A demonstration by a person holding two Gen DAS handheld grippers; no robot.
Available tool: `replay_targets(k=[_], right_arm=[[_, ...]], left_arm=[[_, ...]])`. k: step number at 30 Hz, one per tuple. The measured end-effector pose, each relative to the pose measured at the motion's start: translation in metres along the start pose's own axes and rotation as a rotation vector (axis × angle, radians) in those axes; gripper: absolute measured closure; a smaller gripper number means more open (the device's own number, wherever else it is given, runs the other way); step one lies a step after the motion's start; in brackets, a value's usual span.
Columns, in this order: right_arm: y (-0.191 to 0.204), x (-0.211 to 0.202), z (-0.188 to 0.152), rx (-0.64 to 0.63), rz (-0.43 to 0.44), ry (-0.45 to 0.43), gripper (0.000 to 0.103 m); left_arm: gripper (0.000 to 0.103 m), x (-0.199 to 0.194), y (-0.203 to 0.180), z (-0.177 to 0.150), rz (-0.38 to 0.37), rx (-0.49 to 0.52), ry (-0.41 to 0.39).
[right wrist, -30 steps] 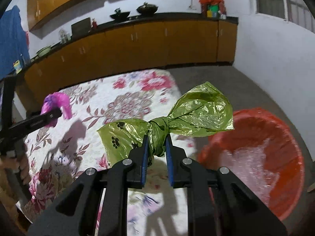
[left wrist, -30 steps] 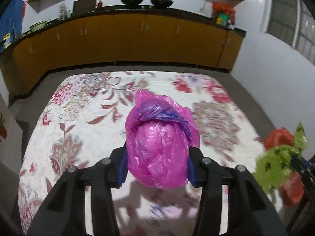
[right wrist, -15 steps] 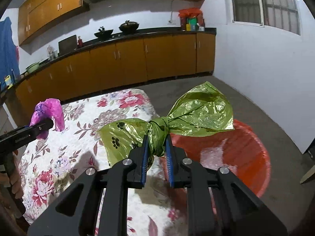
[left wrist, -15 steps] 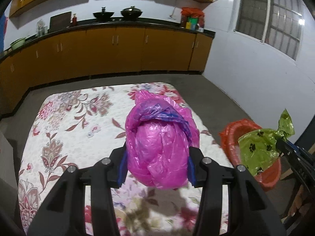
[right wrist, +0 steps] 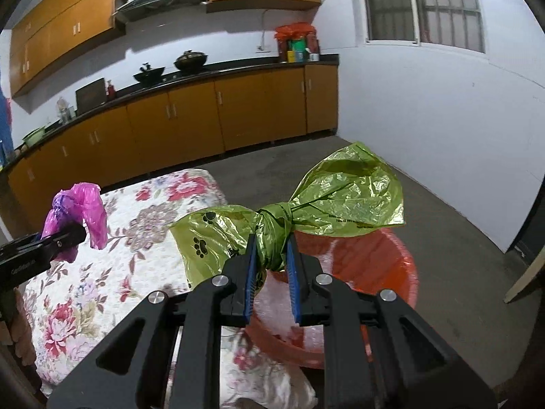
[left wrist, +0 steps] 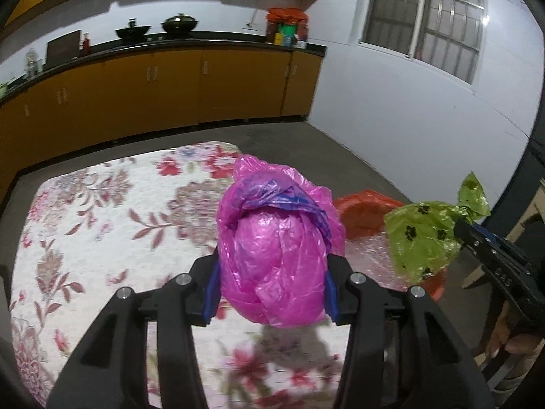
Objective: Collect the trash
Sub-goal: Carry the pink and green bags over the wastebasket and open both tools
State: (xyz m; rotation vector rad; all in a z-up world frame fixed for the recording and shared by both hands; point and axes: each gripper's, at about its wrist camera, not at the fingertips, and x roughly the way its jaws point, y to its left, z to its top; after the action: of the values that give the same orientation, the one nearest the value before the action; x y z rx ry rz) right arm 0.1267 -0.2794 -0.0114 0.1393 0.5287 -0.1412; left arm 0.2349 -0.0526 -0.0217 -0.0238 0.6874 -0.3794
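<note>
We see 2 bags of trash, and each one is held up in the air. The pink bag point(left wrist: 272, 262) is a round, stuffed bundle with a bit of purple plastic wrapped over its top. The left gripper point(left wrist: 270, 293) squeezes it from both sides, so its jaws stand about half open with the bag pressed tight between the blue pads point(left wrist: 211, 293). The pink bag hangs over the flowered cloth point(left wrist: 102, 225). The green bag point(right wrist: 272, 225) has black paw prints on it and is tied in a knot in the middle. The right gripper point(right wrist: 270, 266) pinches that knot, with its jaws nearly closed on it. The green bag hangs over the near rim of the red tub point(right wrist: 374, 259), which sits on the floor just beside the cloth. Something pale and bubbly lies inside the tub. Behind it all, we see a long row of orange cabinets point(right wrist: 204, 126) with a dark counter and 2 dark pots point(right wrist: 170, 64) on top. A window point(left wrist: 425, 17) with bars sits high in the white wall.
</note>
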Motion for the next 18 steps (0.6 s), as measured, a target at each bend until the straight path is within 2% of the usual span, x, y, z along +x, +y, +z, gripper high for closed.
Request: replay_targets(k=[9,18], right_arm=[[-0.034,0.004,-0.003,0.048,-0.064,-0.002,0.086],[-0.062,0.014,-0.003,0.097,-0.116,0.003,0.086]], left_arm=[[0.056,0.030,-0.051,0.000,-0.125,0.028,0.035],[0.056,0.069,-0.085,-0.003,-0.212,0.051,0.085]])
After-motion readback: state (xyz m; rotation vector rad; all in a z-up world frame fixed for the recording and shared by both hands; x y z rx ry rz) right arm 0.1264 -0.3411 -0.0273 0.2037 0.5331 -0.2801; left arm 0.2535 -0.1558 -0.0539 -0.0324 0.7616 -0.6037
